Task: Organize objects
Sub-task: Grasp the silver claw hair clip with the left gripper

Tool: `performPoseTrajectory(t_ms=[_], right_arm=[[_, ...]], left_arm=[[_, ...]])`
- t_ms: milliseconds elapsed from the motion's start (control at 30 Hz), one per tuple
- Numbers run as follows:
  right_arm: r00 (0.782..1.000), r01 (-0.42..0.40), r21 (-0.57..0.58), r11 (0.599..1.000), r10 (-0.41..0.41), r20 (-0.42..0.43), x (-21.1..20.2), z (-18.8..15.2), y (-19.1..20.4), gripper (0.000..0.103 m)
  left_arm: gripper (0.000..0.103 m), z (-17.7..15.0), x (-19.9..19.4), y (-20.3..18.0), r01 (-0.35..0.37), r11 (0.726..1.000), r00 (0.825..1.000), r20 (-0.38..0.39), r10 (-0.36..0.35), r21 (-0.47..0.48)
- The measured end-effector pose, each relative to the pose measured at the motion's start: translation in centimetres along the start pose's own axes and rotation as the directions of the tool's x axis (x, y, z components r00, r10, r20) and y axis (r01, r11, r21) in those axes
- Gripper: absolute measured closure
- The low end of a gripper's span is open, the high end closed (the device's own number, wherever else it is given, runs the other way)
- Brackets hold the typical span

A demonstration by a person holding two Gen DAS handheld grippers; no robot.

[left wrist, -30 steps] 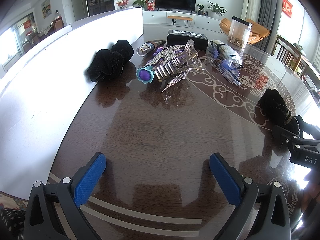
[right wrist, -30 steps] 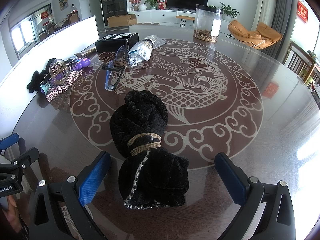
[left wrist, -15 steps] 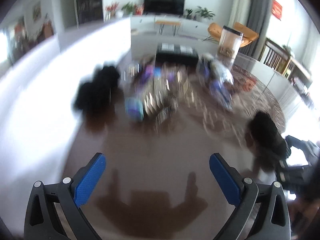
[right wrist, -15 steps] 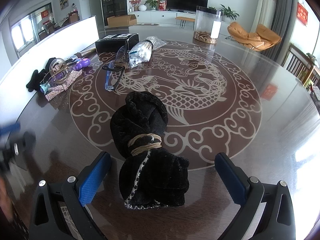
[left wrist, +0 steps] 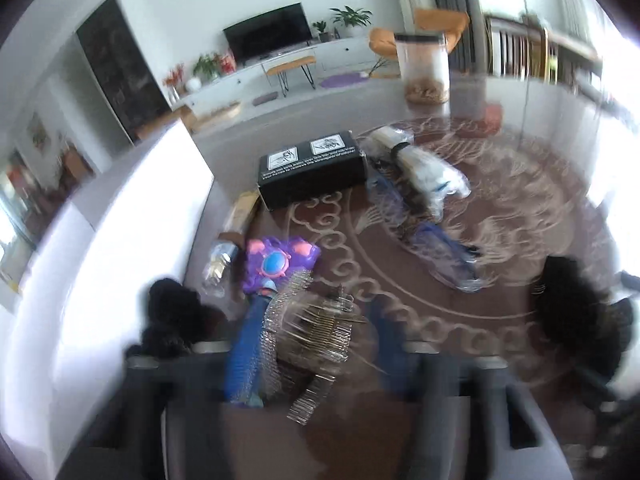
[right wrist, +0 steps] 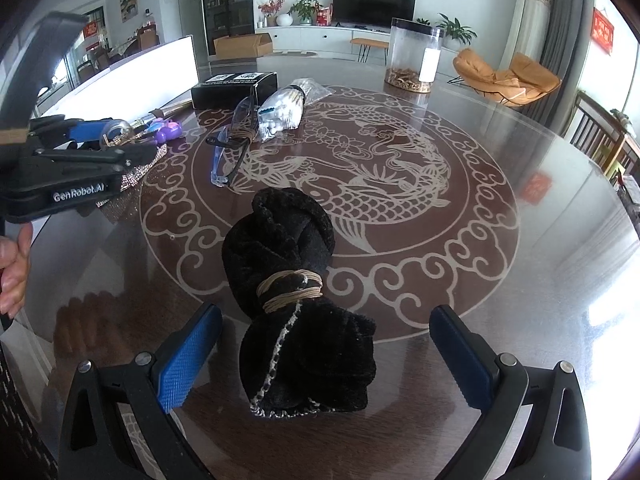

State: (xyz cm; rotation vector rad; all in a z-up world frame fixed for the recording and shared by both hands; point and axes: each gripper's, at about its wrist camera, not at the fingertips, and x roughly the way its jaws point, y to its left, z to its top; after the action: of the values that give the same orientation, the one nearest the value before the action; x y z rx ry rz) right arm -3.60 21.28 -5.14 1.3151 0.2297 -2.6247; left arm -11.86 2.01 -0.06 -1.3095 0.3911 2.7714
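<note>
Right gripper [right wrist: 324, 356] sits low over the round glass-topped table [right wrist: 520, 280], jaws spread wide, blue pads [right wrist: 188, 354] on either side of a black knotted cloth bundle [right wrist: 298, 308] tied with a tan band; the pads are clear of the cloth, nothing gripped. Bundle lies on the edge of the dragon pattern, near the table's front. Left gripper [right wrist: 90, 142] shows at the left edge of the right wrist view, black body with blue pad, down over the pile of hair accessories; a bare hand [right wrist: 14, 268] shows below it. Left wrist view is motion-blurred: the left gripper [left wrist: 316, 344] has blue pads around a glittery hair clip [left wrist: 316, 328], but cannot tell how far the jaws are closed or whether they touch it. Purple toy [left wrist: 276, 264] just beyond the clip, a second black cloth bundle [left wrist: 172, 320] to its left against the white board [left wrist: 120, 240]. Further back, a black box [left wrist: 312, 168], a clear plastic bag [left wrist: 420, 168] of white items beside it, blue-framed glasses [left wrist: 440, 248] in front of the bag. Clear jar [left wrist: 424, 68] with brown contents stands well behind.
</note>
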Motion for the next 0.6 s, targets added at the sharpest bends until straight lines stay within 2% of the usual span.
performPoseTrajectory(t_ms=[167,233,400,433,500,533,600], right_arm=[[1.0,-0.002,0.002,1.0,0.002,0.015,-0.2,0.0,0.0,0.0],[1.0,-0.003,0.002,1.0,0.003,0.015,-0.2,0.0,0.0,0.0],[1.0,-0.002,0.0,1.0,0.002,0.014,-0.2,0.0,0.1,0.0],[1.0,0.0,-0.002,1.0,0.0,0.012,-0.2,0.0,0.1,0.0],[1.0,0.005,-0.007,1.0,-0.005,0.001,0.0,0.0,0.2,0.0],[1.0,0.008,-0.009,1.0,-0.008,-0.005,0.1,0.0,0.2,0.0],[1.0,0.011,-0.008,1.0,-0.011,-0.009,0.2,0.0,0.2,0.0]], left_arm=[[0.063,-3.6,-3.6,0.5,0.112,0.982,0.993,-0.021,-0.117,-0.151],[0.063,-5.6,-4.5,0.8,0.156,0.964,0.986,-0.017,-0.163,-0.214],[0.062,-9.1,-6.6,2.1,0.218,0.921,0.975,0.034,-0.219,-0.323],[0.059,-9.4,-6.6,2.4,0.225,0.918,0.974,0.04,-0.224,-0.328],[0.042,-9.8,-6.7,2.9,0.252,0.909,0.966,0.034,-0.255,-0.333],[0.027,-9.8,-6.8,3.3,0.276,0.899,0.959,0.033,-0.281,-0.341],[0.022,-10.2,-7.8,5.0,0.351,0.861,0.935,0.083,-0.345,-0.368]])
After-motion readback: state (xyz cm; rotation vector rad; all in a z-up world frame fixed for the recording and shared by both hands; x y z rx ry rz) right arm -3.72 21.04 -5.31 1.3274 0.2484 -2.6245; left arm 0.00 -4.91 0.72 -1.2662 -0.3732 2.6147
